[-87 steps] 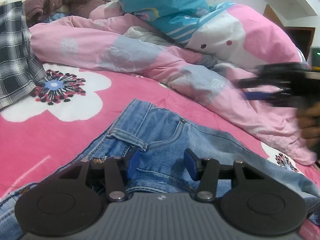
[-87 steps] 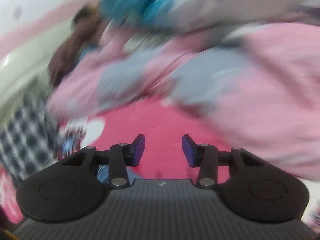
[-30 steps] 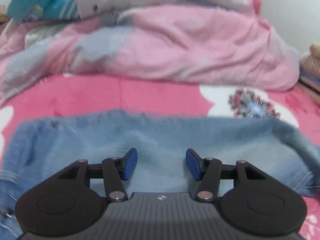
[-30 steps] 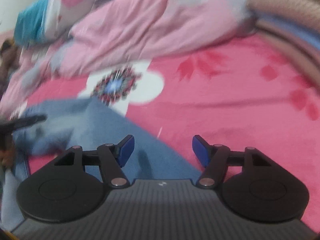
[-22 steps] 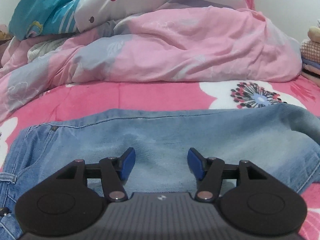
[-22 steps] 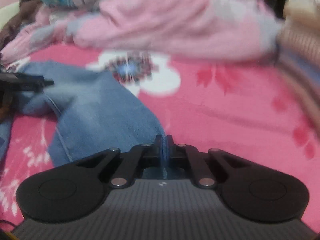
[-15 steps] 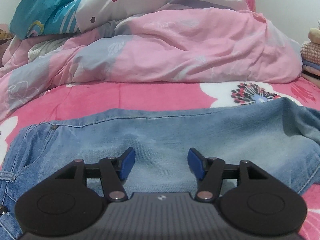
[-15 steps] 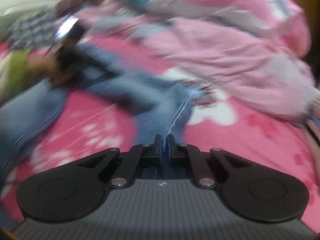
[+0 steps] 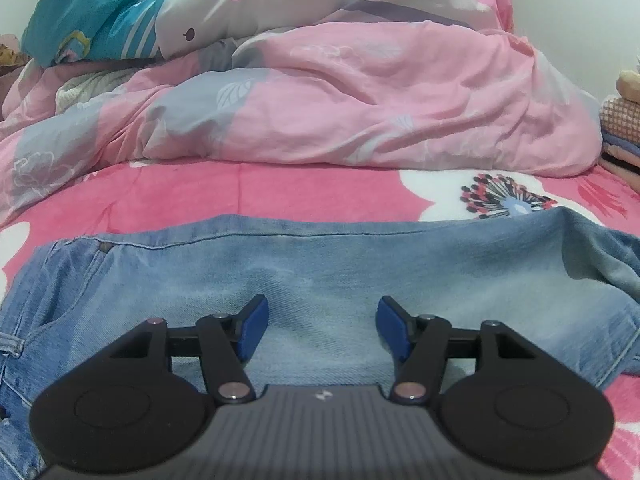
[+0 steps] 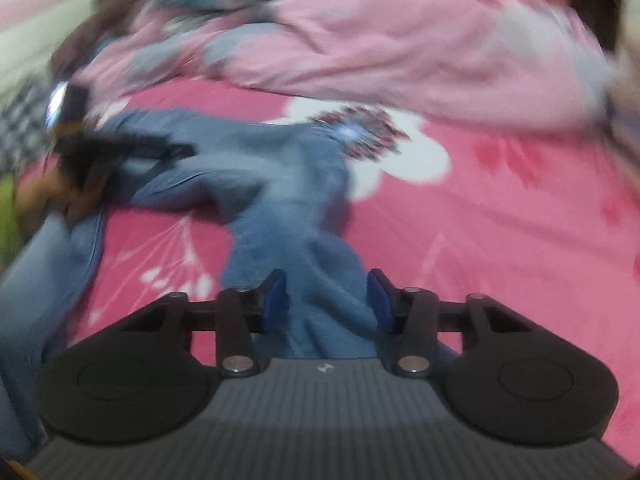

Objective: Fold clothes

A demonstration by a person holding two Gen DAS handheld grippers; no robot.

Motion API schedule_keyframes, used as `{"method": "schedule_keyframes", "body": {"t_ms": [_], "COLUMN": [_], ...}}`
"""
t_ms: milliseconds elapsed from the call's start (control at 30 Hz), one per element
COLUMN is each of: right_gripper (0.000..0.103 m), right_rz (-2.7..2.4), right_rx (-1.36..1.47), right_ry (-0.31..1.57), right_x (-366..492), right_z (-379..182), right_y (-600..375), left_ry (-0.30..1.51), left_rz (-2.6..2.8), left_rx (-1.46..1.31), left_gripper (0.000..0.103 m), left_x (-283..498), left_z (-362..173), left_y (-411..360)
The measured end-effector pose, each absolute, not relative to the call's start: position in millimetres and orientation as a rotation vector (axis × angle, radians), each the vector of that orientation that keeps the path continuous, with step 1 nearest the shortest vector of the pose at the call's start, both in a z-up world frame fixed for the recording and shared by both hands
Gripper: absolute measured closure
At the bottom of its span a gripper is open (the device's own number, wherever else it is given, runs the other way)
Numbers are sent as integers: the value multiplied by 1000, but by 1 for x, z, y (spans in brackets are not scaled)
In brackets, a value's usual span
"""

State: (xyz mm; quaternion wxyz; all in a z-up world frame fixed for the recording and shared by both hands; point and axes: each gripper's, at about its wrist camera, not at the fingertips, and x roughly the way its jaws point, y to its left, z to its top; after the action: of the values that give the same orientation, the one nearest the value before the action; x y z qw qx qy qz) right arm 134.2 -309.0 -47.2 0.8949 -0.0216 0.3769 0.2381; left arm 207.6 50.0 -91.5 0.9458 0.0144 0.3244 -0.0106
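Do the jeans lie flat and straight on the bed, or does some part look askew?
Not quite. In the left wrist view, the jeans lie flat, but their right end is bunched and folded over itself. In the blurred right wrist view, that leg bends crookedly toward the right tongs.

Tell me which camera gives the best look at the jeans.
The left wrist view: it is sharp, showing the jeans spread flat across the pink floral blanket, with seam, rivet and pocket clear. The right wrist view is motion-blurred; it shows only a bunched leg running away from the right gripper.
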Motion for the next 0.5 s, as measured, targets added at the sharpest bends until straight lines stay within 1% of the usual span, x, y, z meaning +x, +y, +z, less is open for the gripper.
{"method": "schedule_keyframes", "body": {"t_ms": [67, 200, 333, 500], "right_gripper": [97, 98, 98, 97], "right_rz": [469, 367, 281, 280], "right_rx": [24, -52, -146, -212], "right_ry": [814, 755, 744, 773], "right_x": [145, 169, 210, 255], "right_z": [-52, -35, -23, -31], "right_y": [-324, -341, -356, -359], "left_ry": [661, 660, 659, 659], "left_rz": [-22, -20, -15, -8], "left_rx": [26, 29, 36, 45], "left_gripper": [41, 41, 40, 40], "left_x": [208, 208, 207, 208], "left_z": [-92, -91, -91, -91], "left_y": [51, 50, 49, 47]}}
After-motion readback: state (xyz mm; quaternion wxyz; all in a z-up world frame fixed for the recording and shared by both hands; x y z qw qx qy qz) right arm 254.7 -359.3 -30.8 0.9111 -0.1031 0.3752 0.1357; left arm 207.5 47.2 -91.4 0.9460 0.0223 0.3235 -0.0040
